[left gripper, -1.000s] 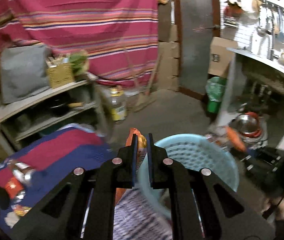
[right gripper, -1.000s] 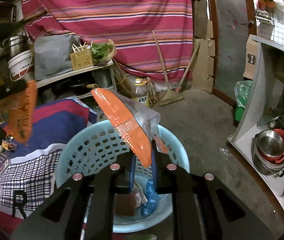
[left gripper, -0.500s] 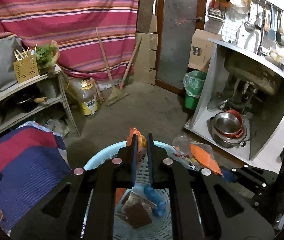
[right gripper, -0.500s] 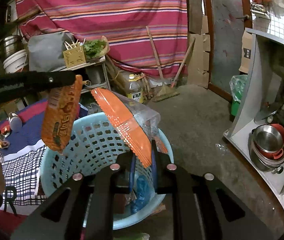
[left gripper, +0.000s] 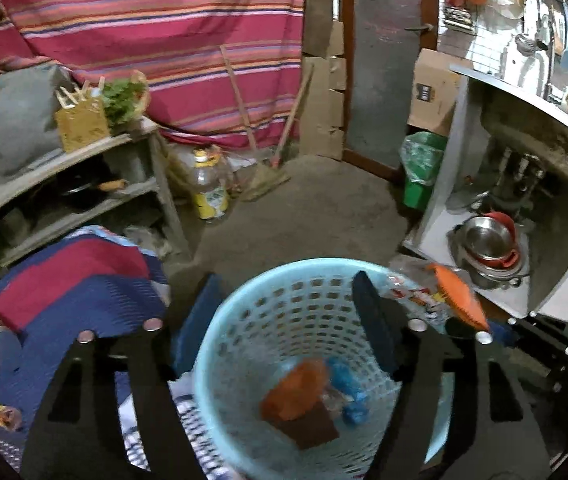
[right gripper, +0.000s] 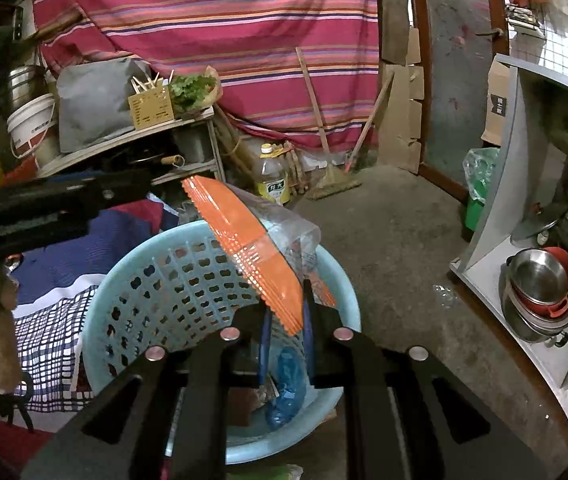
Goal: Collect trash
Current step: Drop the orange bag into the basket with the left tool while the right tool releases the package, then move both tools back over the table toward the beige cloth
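Now our left gripper (left gripper: 288, 308) has spread wide over the basket (left gripper: 244, 316) & its orange packet (left gripper: 296, 392) lies inside w/ other trash, so 1 piece's done; right gripper (right gripper: 286, 312) still pinches the wrapper (right gripper: 244, 248) above the rim.

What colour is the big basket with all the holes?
Light blue basket, seen best from the right wrist camera.

A bare concrete floor (left gripper: 316, 208) is seen, on which a light blue perforated basket (left gripper: 244, 328) is stood. A yellow-labelled bottle (left gripper: 209, 184), a broom head (left gripper: 264, 180) and a green bin (left gripper: 420, 188) are also set on it.
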Demonstrator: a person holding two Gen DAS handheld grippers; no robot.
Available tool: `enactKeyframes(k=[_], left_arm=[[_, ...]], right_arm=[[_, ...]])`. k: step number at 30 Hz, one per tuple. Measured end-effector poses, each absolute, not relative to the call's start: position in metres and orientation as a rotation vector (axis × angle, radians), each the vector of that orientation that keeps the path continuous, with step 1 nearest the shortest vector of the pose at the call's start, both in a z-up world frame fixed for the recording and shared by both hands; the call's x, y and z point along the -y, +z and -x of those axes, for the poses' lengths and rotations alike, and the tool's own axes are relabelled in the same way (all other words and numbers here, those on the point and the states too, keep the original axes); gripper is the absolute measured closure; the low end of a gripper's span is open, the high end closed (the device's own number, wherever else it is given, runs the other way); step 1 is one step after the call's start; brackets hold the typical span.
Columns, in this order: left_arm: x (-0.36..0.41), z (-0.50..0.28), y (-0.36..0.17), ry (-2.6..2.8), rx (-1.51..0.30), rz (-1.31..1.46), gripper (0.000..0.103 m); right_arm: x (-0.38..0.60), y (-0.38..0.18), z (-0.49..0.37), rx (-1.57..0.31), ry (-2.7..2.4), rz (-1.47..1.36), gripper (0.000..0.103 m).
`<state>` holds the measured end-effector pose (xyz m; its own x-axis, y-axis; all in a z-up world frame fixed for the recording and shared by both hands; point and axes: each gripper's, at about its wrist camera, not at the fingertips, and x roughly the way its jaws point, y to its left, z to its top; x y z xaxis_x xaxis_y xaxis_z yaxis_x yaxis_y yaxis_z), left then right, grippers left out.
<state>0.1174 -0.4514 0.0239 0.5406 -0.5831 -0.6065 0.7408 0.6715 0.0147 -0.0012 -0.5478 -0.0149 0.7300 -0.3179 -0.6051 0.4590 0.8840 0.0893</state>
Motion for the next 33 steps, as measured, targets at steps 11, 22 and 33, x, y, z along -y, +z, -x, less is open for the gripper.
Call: enactKeyframes(k=[11,22,33], left_arm=[[0.330,-0.124,0.033,-0.532,-0.508,-0.345,0.006],[0.170,-0.154,0.032,-0.224,-0.506,-0.346,0.006],[0.072,-0.202,-0.013,-0.139,-0.630,-0.164,0.006]], right_arm=[[0.519,-0.024,-0.035,-0.646,-0.392,-0.229,0.088],[0.492,-0.032,-0.042,-0.669,-0.459,-0.227,0.030],[0.401,-0.001,-0.059,-0.565,-0.383,-0.078,0.017]])
